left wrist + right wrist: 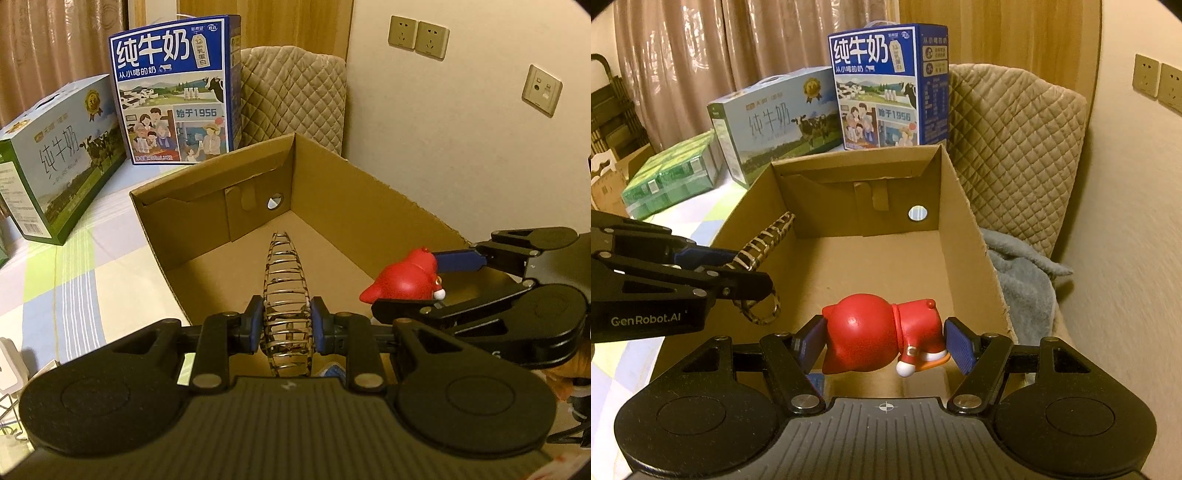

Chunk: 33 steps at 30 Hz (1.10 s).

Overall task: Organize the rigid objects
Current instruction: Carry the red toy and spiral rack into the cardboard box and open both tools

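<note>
**Both claws loaded over the cardboard box**

The left claw (287, 328) is clamped on a spiral-ribbed hair clip (286, 295); the right claw (884, 345) grips a glossy red toy figure (877, 338) lying sideways. Both hang above the open cardboard box (964, 206), which sits on a checked bedsheet (74, 258) near two milk cartons (177, 92).
</note>
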Motion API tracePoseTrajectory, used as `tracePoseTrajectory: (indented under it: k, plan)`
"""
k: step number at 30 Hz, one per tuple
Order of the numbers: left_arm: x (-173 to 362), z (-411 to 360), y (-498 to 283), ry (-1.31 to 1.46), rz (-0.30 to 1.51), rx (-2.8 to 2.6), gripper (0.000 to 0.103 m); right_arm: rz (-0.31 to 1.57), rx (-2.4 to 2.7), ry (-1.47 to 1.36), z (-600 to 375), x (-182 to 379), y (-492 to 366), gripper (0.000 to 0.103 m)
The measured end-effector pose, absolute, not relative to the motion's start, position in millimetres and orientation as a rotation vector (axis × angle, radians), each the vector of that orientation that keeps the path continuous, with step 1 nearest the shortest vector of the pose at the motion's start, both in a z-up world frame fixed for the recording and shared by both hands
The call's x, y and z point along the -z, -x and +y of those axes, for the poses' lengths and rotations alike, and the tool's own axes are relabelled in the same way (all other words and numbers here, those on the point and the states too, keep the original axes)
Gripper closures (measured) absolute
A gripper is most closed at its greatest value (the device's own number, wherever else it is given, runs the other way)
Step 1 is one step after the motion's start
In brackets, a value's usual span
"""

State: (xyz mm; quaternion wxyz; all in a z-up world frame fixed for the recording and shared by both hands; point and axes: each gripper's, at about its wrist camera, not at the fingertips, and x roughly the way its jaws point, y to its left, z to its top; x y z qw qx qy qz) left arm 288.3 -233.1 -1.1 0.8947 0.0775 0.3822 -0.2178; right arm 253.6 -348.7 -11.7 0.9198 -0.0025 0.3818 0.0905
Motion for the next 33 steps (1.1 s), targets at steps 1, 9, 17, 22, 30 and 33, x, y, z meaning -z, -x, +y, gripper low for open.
tracePoseTrajectory:
  k: [1, 9, 17, 22, 30, 33]
  plan:
    - [1, -234, -289, -0.162, 0.791, 0.451, 0.081, 0.785, -0.186, 0.006, -349, 12, -254, 0.037]
    - [-1, -232, -292, -0.16, 0.783, 0.441, 0.081, 0.786, -0.184, 0.006, -349, 13, -255, 0.037]
    - [-3, -231, -291, -0.174, 0.768, 0.417, 0.077, 0.784, -0.185, 0.006, -350, 13, -254, 0.037]
    - [-11, -223, -288, -0.159, 0.742, 0.402, 0.077, 0.784, -0.183, 0.005, -350, 13, -254, 0.037]
    - [-24, -208, -280, -0.149, 0.715, 0.392, 0.077, 0.789, -0.182, 0.0, -347, 8, -256, 0.037]
    - [-27, -205, -276, -0.148, 0.71, 0.392, 0.077, 0.797, -0.185, 0.004, -344, 8, -257, 0.037]
